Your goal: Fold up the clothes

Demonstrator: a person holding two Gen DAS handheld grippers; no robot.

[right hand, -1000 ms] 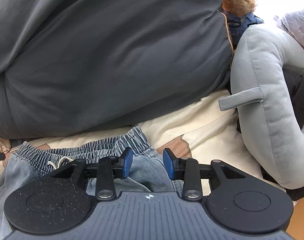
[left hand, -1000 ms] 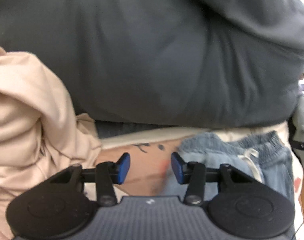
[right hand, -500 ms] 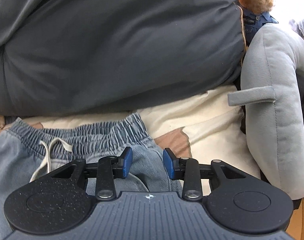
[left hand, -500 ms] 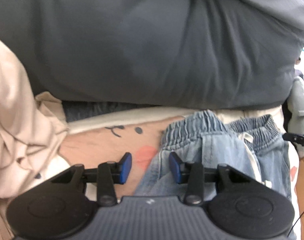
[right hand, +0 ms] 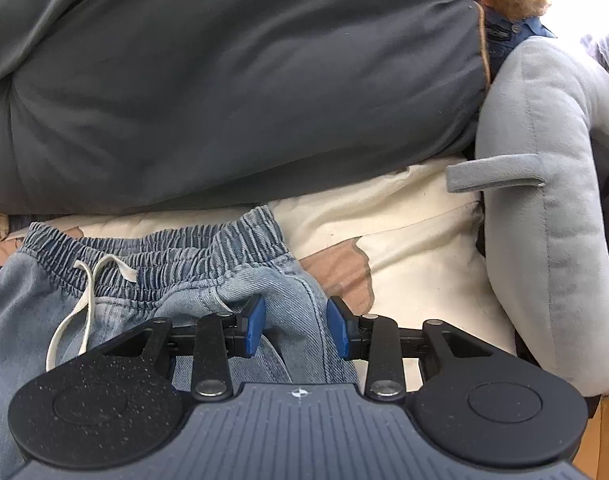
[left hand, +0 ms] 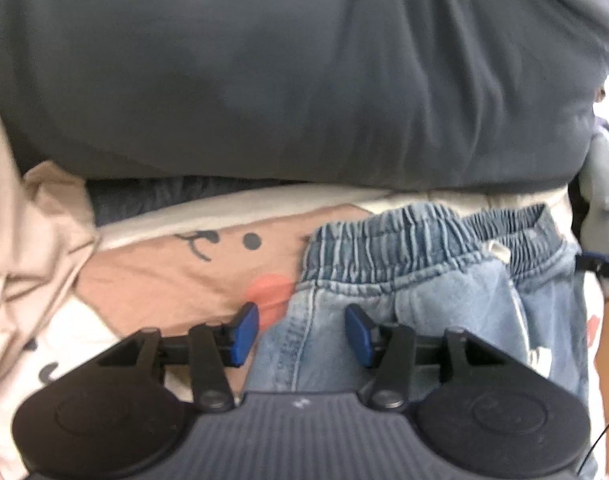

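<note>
Denim trousers (right hand: 116, 292), pale blue with an elastic waistband and a white drawstring (right hand: 84, 300), lie on the bed sheet (right hand: 404, 248) just below a big grey duvet (right hand: 232, 92), waistband toward the duvet. They look spread roughly flat but not yet folded; no crease or doubled layer shows, so by my reading the folding has barely begun and all of it is left. Right claw (right hand: 296, 322) sits over the trousers' edge on the side nearest a grey plush toy (right hand: 552, 208), its blue pads apart with a ridge of denim running between them; whether the pads press the cloth I cannot tell. Left claw (left hand: 302, 334) is at the opposite side seam, its jaws opening, denim between the pads but not pinched. A beige garment (left hand: 20, 240) is heaped off to that side.
</note>
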